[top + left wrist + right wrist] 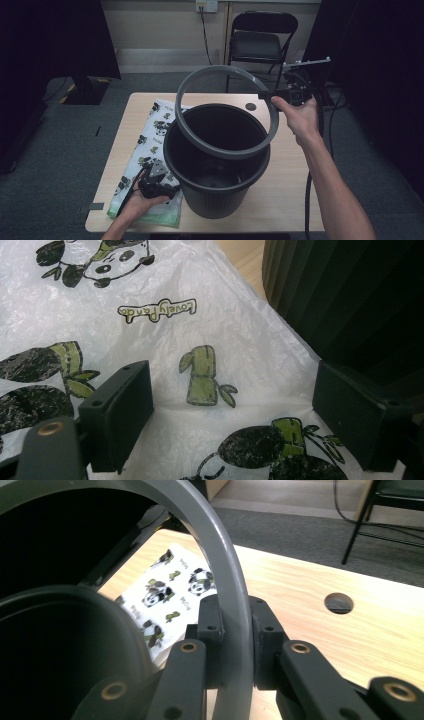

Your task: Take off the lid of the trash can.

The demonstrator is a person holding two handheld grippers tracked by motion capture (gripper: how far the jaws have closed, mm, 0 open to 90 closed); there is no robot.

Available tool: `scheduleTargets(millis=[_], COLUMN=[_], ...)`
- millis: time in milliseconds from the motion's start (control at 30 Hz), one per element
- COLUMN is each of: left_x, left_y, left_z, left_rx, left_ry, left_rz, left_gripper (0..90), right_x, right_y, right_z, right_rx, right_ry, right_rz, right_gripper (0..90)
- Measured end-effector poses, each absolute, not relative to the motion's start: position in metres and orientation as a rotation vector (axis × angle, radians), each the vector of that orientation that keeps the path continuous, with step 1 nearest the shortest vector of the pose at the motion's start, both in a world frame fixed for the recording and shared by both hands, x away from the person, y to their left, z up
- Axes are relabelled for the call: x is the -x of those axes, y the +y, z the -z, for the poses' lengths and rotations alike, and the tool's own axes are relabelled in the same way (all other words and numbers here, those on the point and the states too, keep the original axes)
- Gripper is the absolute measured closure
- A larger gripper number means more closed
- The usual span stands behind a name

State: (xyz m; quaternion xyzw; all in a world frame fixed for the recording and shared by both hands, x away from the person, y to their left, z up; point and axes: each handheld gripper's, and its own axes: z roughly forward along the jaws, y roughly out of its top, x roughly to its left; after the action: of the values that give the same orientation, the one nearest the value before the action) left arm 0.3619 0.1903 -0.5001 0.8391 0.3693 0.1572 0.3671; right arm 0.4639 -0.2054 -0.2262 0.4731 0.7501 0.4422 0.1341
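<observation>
A: Where the high view looks down, what's logged?
B: Right gripper (270, 95) holds the grey ring (227, 112) tilted above the bin (217, 160).
A: Left gripper view?
B: Jaws spread over the bag (200, 330), printed "Lovely Panda".
A: Right gripper view?
B: Jaws pinch the ring's rim (227, 605).

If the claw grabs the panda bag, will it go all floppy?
Probably. The panda bag looks like thin, crinkly plastic lying flat, so it would likely droop and feel very light. The open left claw could slip on its smooth surface.
</observation>
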Motion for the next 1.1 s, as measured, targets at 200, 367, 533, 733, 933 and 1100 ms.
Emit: scheduleTargets(millis=[200, 367, 533, 733, 933, 1100], left_x=[-0.362, -0.362, -0.362, -0.362, -0.363, -0.363], left_y=[0.190, 0.190, 0.190, 0.190, 0.190, 0.190], left_z=[0.500, 0.500, 0.500, 0.500, 0.501, 0.501], left_rx=[-2.155, -2.158, -2.156, -2.161, -2.156, -2.157], left_ry=[0.949, 0.944, 0.943, 0.939, 0.938, 0.937], left_rz=[-0.402, -0.404, -0.405, -0.408, -0.409, -0.408], left_gripper=[15.7, 15.7, 15.4, 15.1, 14.9, 14.9], right_x=[-0.471, -0.480, -0.492, -0.508, -0.519, -0.530], right_y=[-0.213, -0.221, -0.233, -0.245, -0.248, -0.255], right_z=[0.224, 0.223, 0.223, 0.226, 0.228, 0.222], right_rx=[-1.433, -1.496, -1.565, -1.637, -1.664, -1.687], right_ry=[2.104, 2.035, 1.953, 1.866, 1.830, 1.775], right_rz=[-1.303, -1.294, -1.271, -1.204, -1.185, -1.132], right_gripper=[79.5, 79.6, 79.6, 79.6, 79.6, 79.7])
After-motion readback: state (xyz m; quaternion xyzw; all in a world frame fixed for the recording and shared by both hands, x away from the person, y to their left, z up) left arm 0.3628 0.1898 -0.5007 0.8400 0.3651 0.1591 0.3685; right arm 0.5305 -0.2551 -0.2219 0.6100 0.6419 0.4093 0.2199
